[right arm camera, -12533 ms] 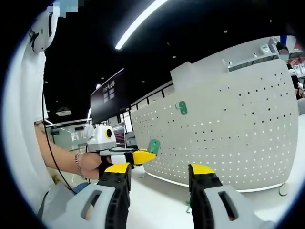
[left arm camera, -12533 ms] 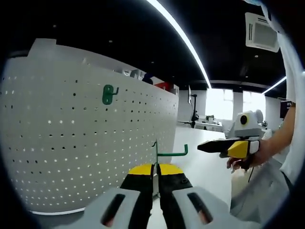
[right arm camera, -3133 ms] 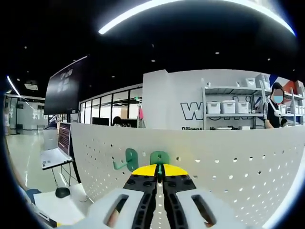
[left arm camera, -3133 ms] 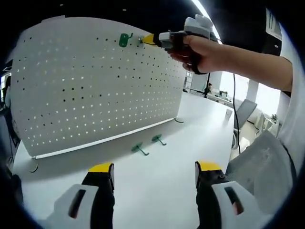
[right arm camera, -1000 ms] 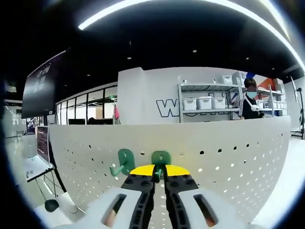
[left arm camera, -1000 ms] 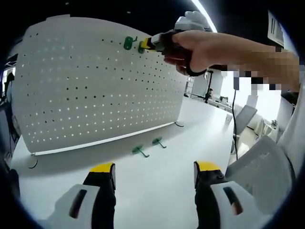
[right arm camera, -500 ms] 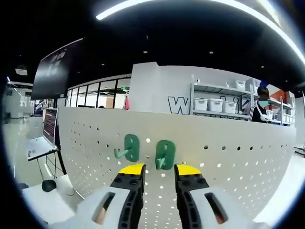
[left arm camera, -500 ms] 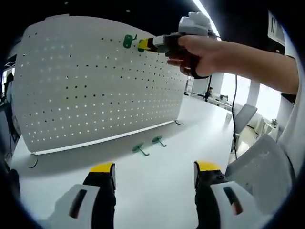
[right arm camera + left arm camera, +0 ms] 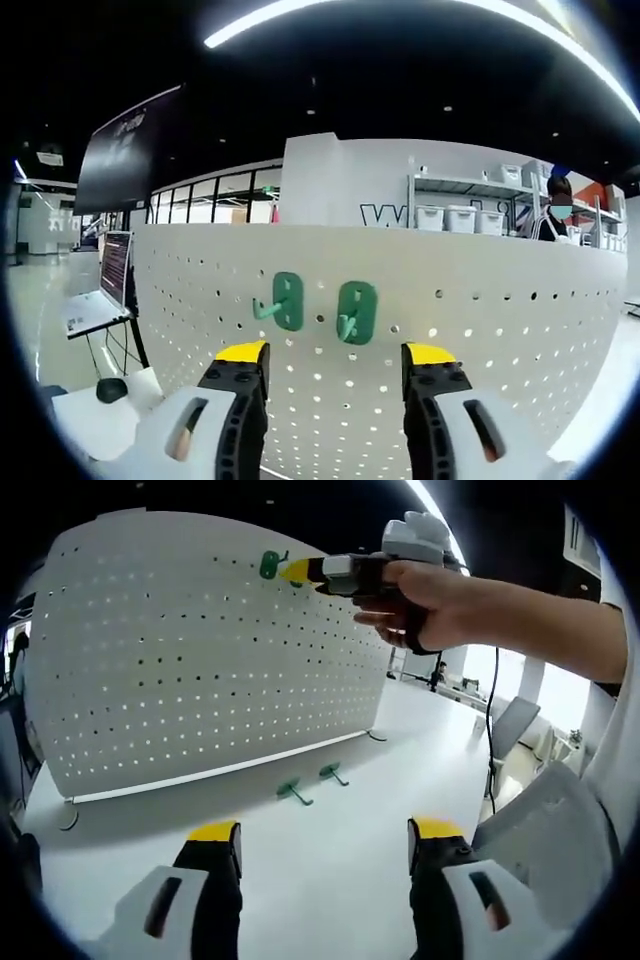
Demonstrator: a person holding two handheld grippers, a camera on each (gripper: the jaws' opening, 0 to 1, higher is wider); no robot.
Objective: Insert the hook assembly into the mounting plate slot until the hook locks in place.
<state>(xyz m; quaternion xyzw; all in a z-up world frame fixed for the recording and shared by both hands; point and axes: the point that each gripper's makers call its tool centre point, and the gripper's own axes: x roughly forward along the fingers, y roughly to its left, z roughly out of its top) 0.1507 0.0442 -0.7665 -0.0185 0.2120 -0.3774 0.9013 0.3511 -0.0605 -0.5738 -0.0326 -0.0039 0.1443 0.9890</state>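
**Hanging on the board, second hook sits beside the first**

Sitting flat against the white pegboard (image 9: 480,330), the newly placed green hook (image 9: 355,312) hangs just beside its neighbour, an older green hook (image 9: 283,300), both near the board's top edge. The new one's backplate stands upright, long axis running up and down the board, and its prong juts out from the board toward the camera, curling up at the tip. Whether it has truly locked cannot be told from here.

The right gripper (image 9: 335,365) is spread wide and carries nothing, its yellow-tipped jaws standing either side of and just below the hook, clear of it. So the hook lies straight ahead and slightly above the right gripper, plainly the nearer of the two. In the left gripper view that same right gripper (image 9: 298,571) shows up high at the board, held in the person's hand (image 9: 420,595), right by the hook already hung (image 9: 268,564).

The left gripper (image 9: 325,840) hangs low and well away, jaws parted and bare, over the white table (image 9: 330,880). Two more green hooks (image 9: 312,783) lie loose on the table near the foot of the board. By the look of it, one of those is the next candidate, and the left gripper is closer to them.
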